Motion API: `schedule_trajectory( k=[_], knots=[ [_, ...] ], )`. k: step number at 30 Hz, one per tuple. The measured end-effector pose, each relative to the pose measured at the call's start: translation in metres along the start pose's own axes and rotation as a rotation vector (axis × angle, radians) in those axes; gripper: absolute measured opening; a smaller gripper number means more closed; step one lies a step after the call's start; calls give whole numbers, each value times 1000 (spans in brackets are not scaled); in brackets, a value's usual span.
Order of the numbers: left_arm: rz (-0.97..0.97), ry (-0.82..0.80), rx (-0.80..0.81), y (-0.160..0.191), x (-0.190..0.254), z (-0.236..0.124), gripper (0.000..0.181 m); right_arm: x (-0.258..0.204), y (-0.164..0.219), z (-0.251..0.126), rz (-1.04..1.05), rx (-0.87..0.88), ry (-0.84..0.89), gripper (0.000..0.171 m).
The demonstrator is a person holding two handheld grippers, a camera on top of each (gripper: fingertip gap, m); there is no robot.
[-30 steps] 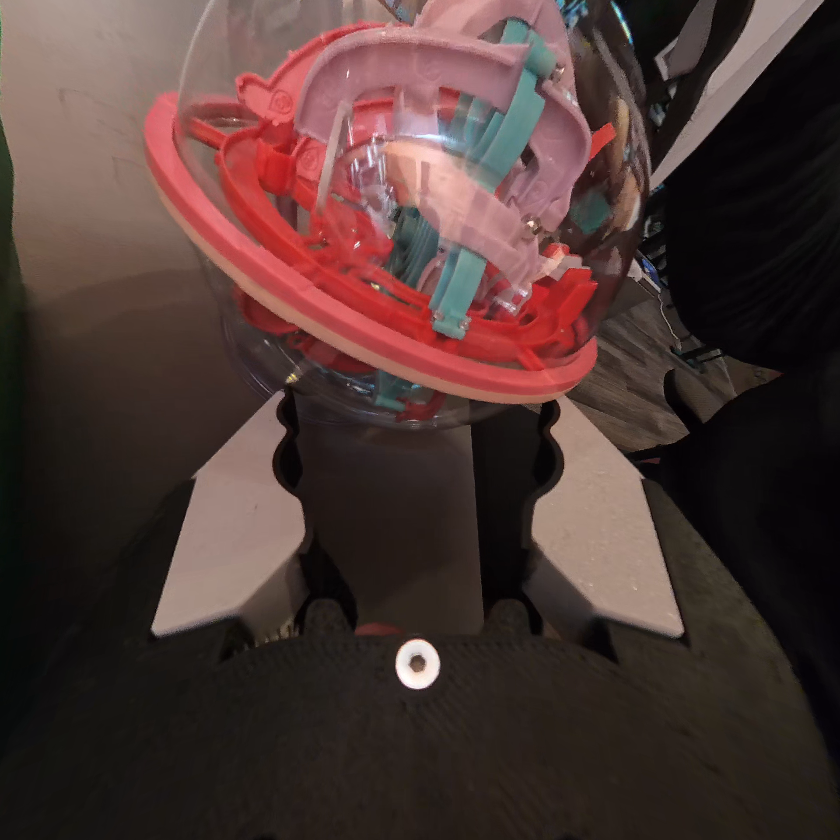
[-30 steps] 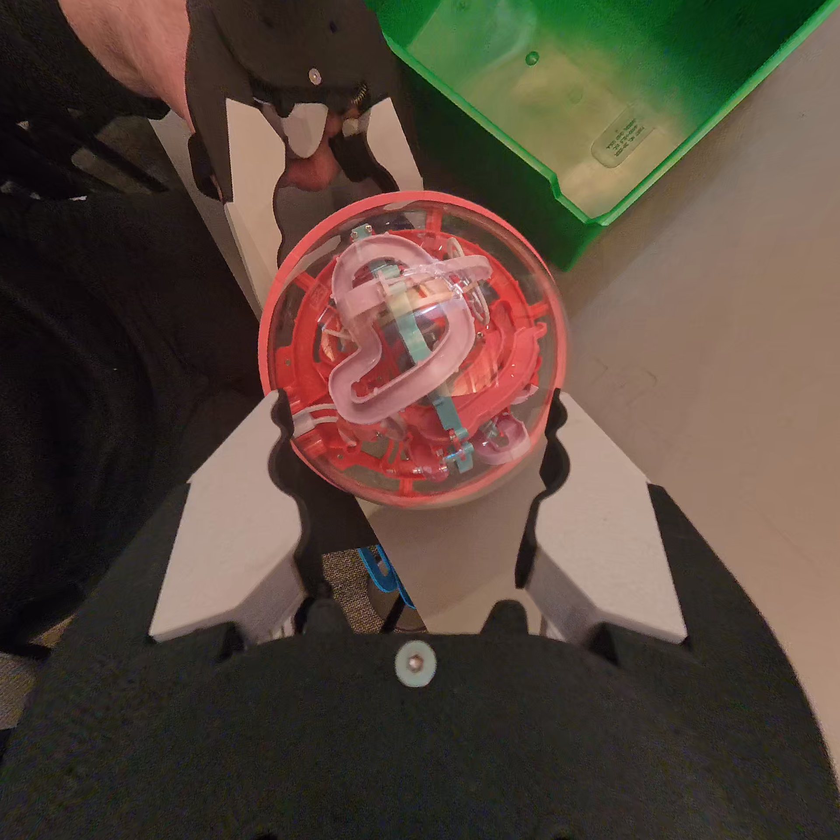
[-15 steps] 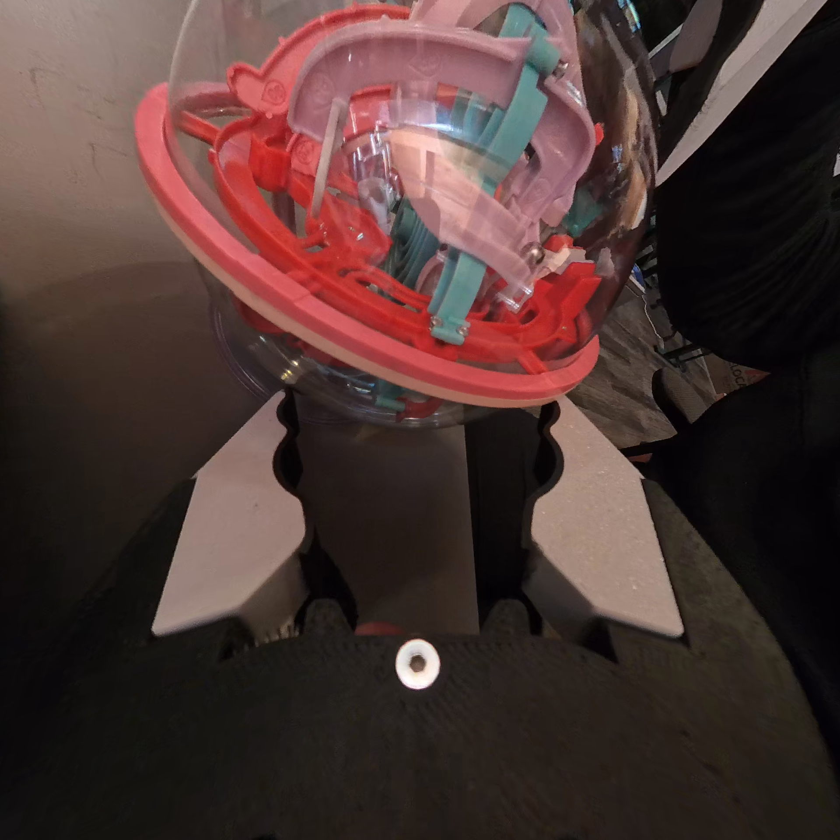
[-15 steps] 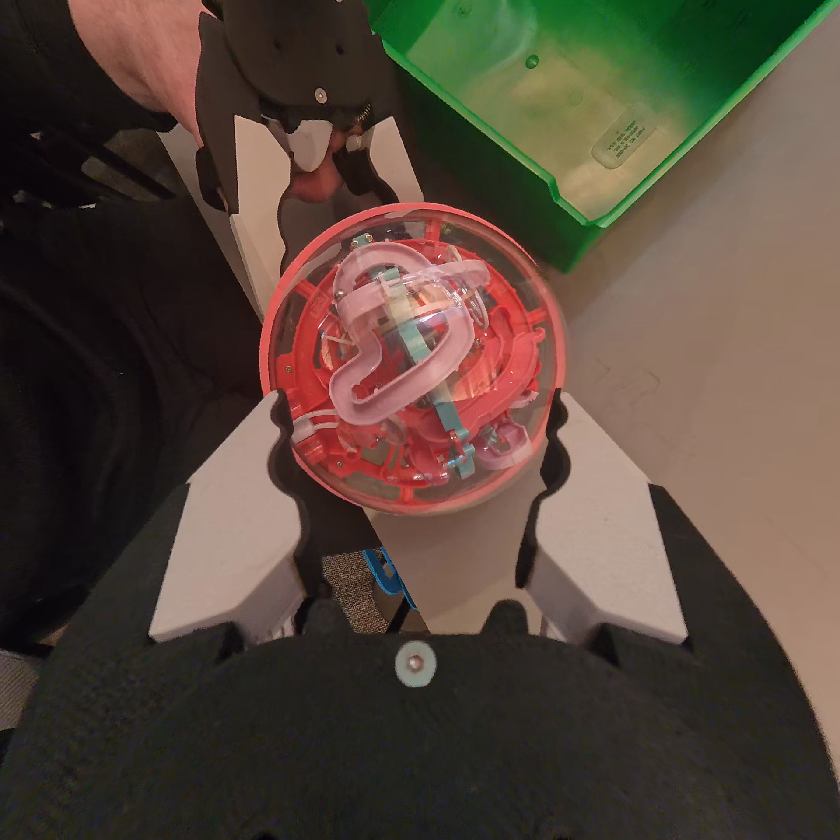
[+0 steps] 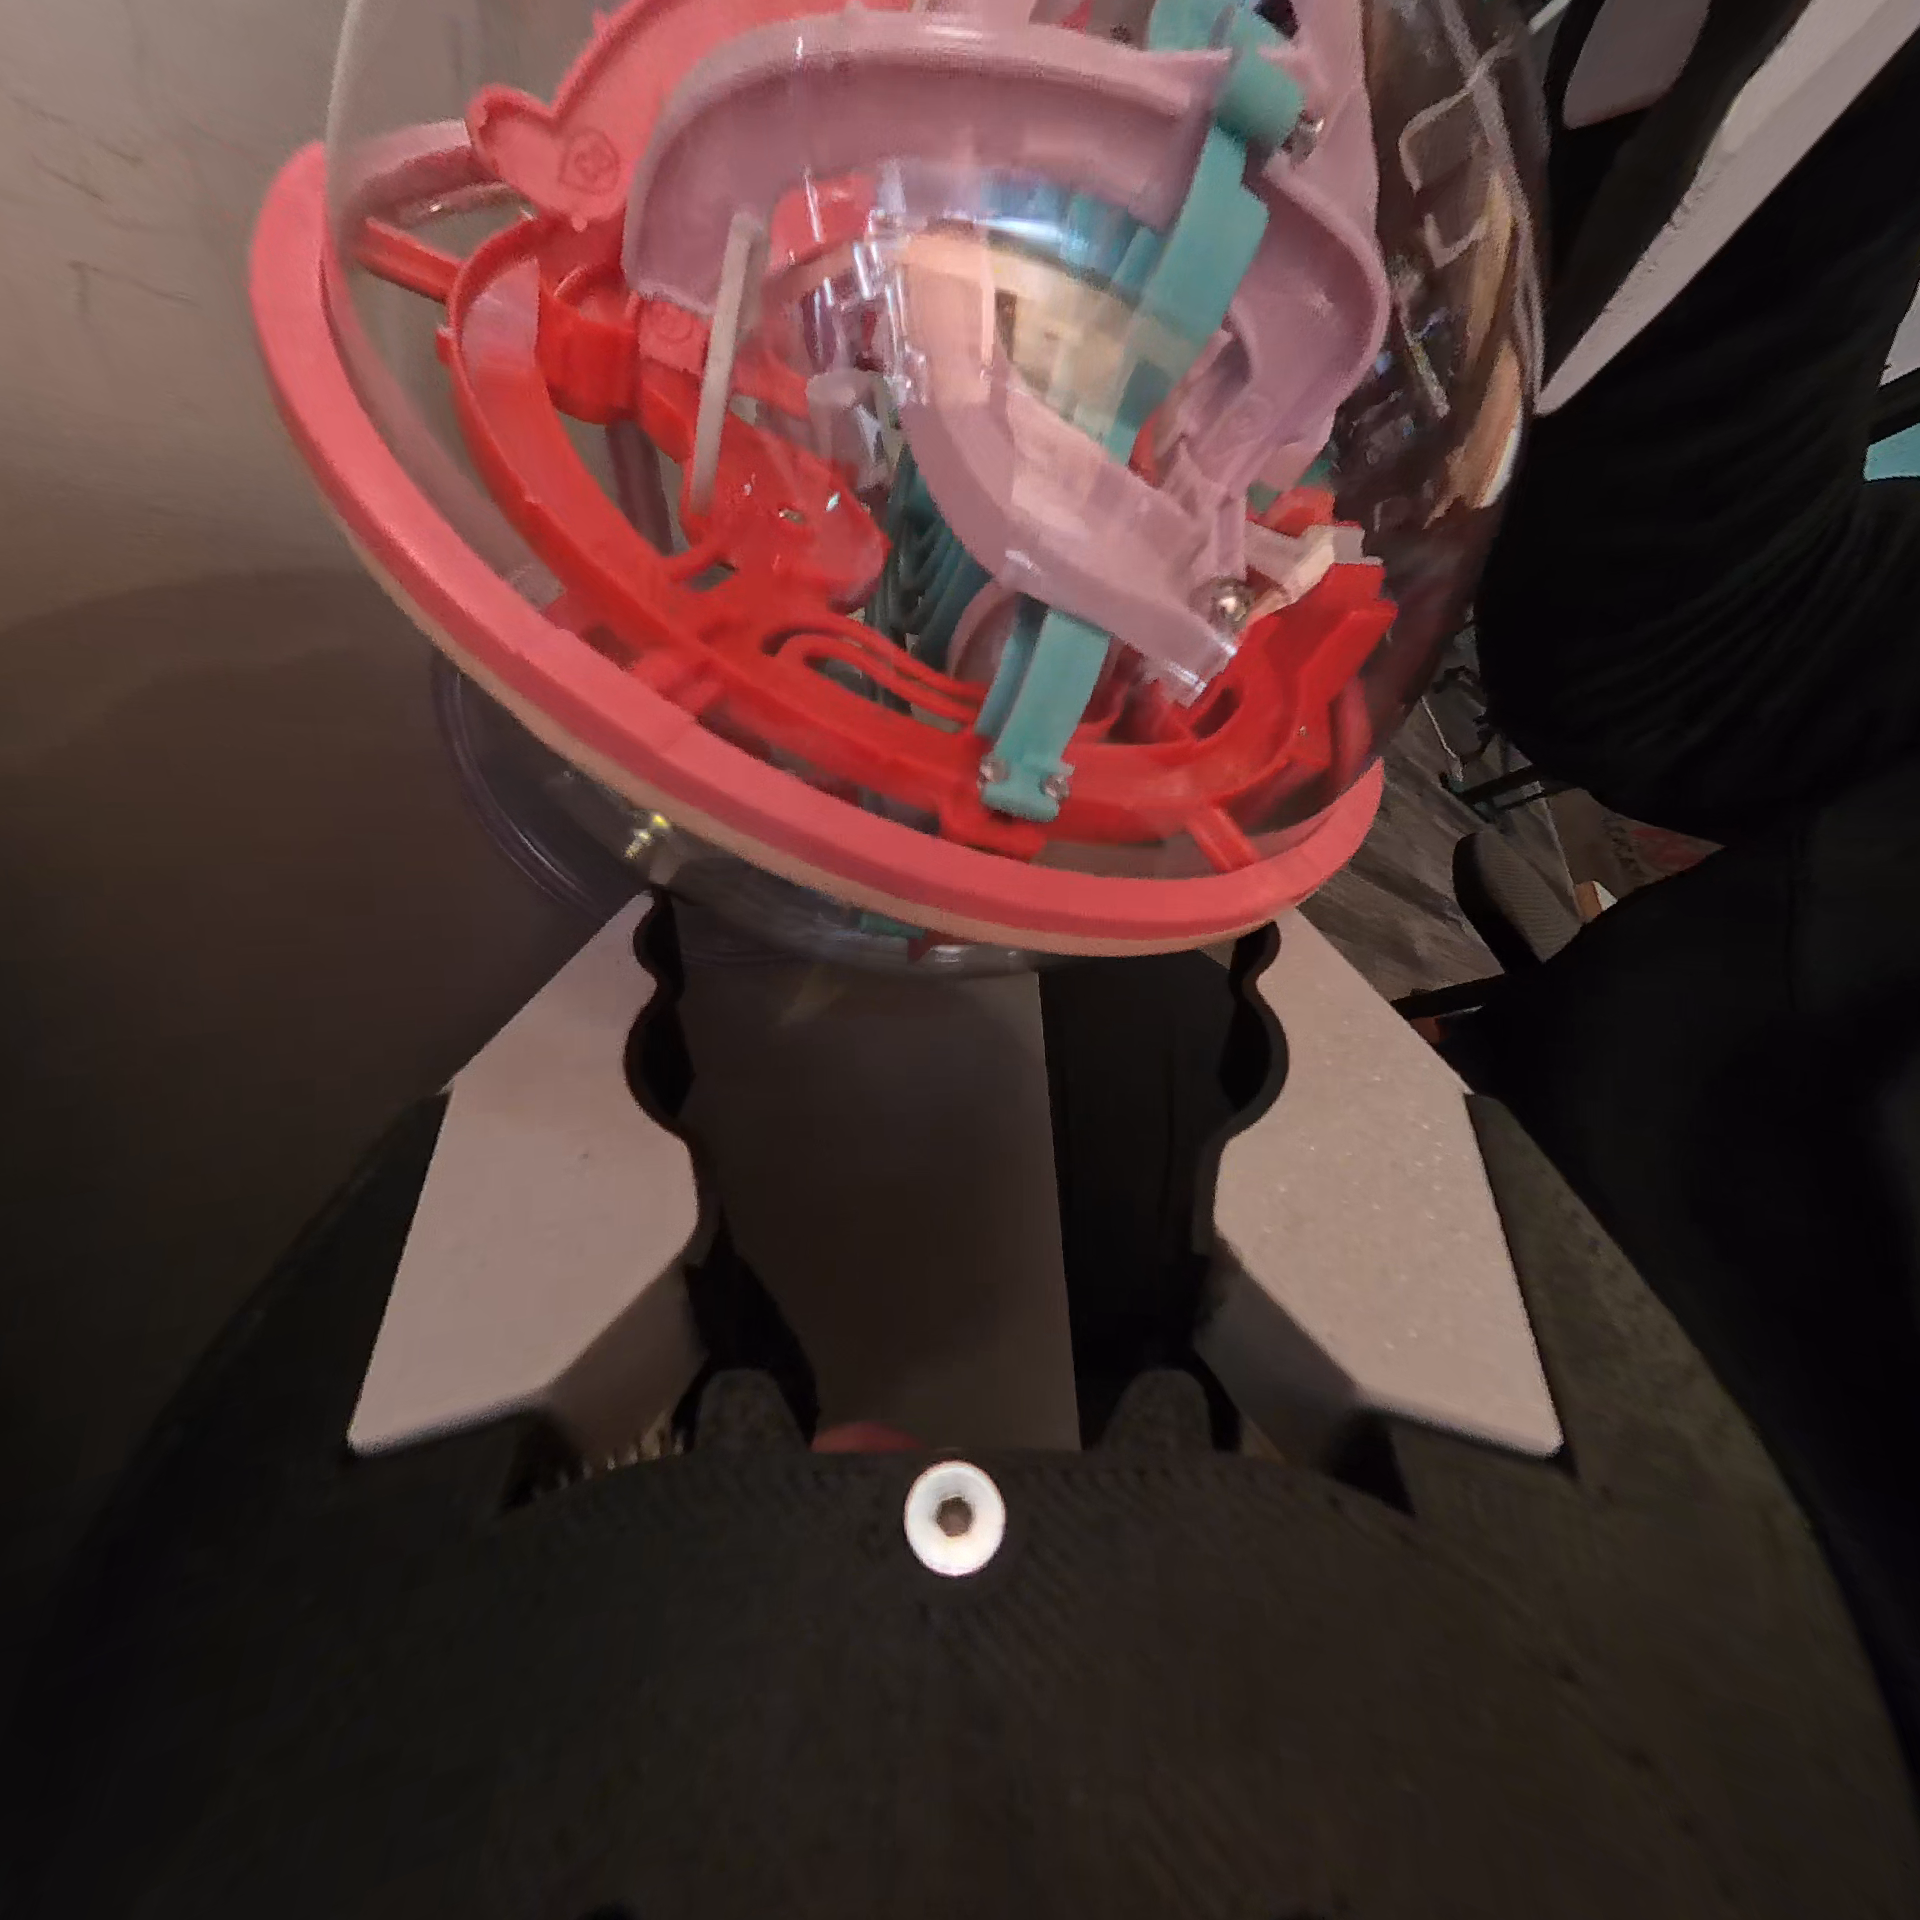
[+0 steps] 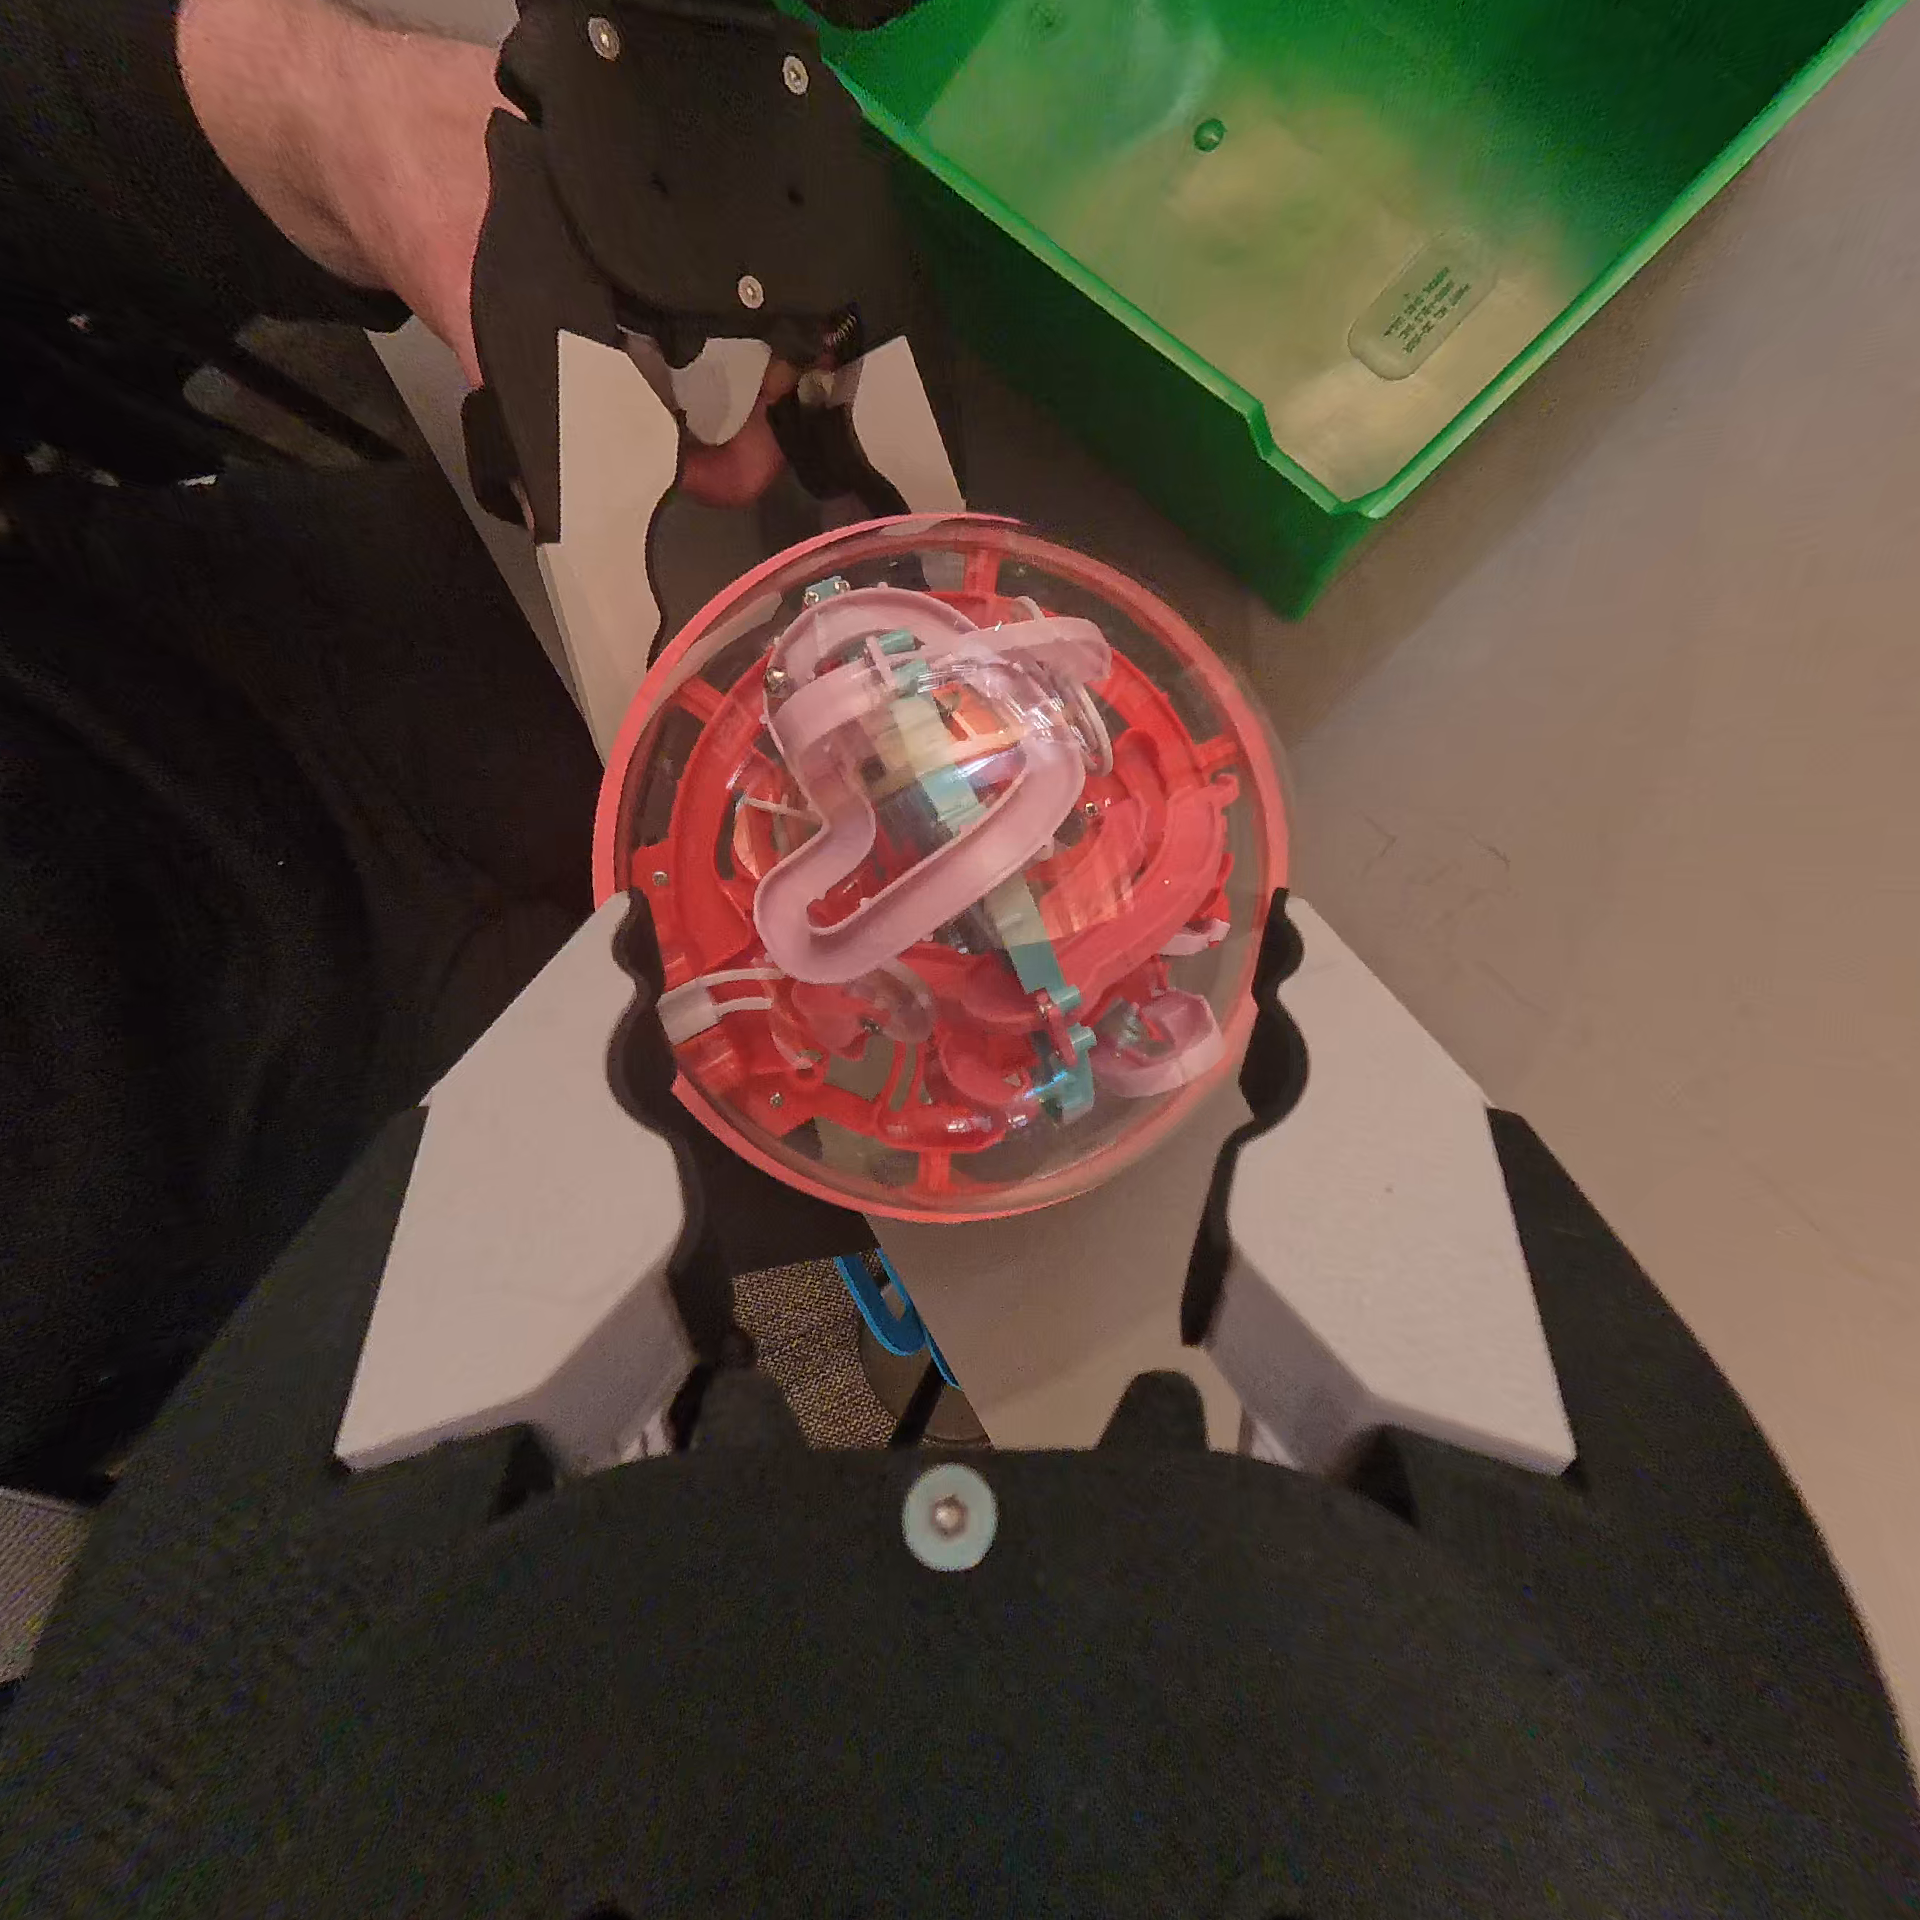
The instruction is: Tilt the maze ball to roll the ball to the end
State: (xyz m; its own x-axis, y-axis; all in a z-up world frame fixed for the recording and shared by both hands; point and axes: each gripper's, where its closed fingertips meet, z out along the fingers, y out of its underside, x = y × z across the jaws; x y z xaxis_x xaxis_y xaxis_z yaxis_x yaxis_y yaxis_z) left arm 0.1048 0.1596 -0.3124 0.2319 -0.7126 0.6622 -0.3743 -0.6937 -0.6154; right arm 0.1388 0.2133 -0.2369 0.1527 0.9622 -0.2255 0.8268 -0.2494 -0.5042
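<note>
Maze ball point(image 6: 940, 894): clear sphere with a coral ring round its middle, red, pink and teal tracks inside; held up above the table point(image 6: 1558, 935), between the two tools.
Maze ball, left view point(image 5: 883, 499): ring tilted, high on the left and low on the right; top of the sphere runs out of the picture.
Small steel ball point(image 5: 1233, 600): sits at the lower end of a pink track, next to the red track — near the right side of the sphere in the left view. Cannot pick it out in the right view.
Right tool point(image 6: 951, 925): jaws spread wide and pressed to the ring on both sides, gripping the maze ball across its middle.
Left tool point(image 5: 956, 935): fingertips reach up to the underside of the sphere just below the ring; jaws parted about the width of the lower dome. Whether they pinch it or only cradle it, I cannot tell.
Left tool, right view point(image 6: 717, 343): comes in from the far side, black body, white fingers running under the ball.
Hand point(image 6: 343, 197): bare skin showing behind the left tool, dark sleeve beside it.
Bin point(image 6: 1299, 270): green, on the table beyond the ball — well apart from it.
Table: pale, plain surface.
</note>
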Motion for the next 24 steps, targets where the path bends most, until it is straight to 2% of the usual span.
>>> schedule_trajectory(
  k=[14, 24],
  knots=[
    [-17, 28, -7, 1, 2, 6, 102, 0, 0, 1, -6, 20, 2, 115],
    [6, 13, 9, -2, 4, 6, 95, 0, 10, 5, -3, 77, 64, 129]
  ],
)
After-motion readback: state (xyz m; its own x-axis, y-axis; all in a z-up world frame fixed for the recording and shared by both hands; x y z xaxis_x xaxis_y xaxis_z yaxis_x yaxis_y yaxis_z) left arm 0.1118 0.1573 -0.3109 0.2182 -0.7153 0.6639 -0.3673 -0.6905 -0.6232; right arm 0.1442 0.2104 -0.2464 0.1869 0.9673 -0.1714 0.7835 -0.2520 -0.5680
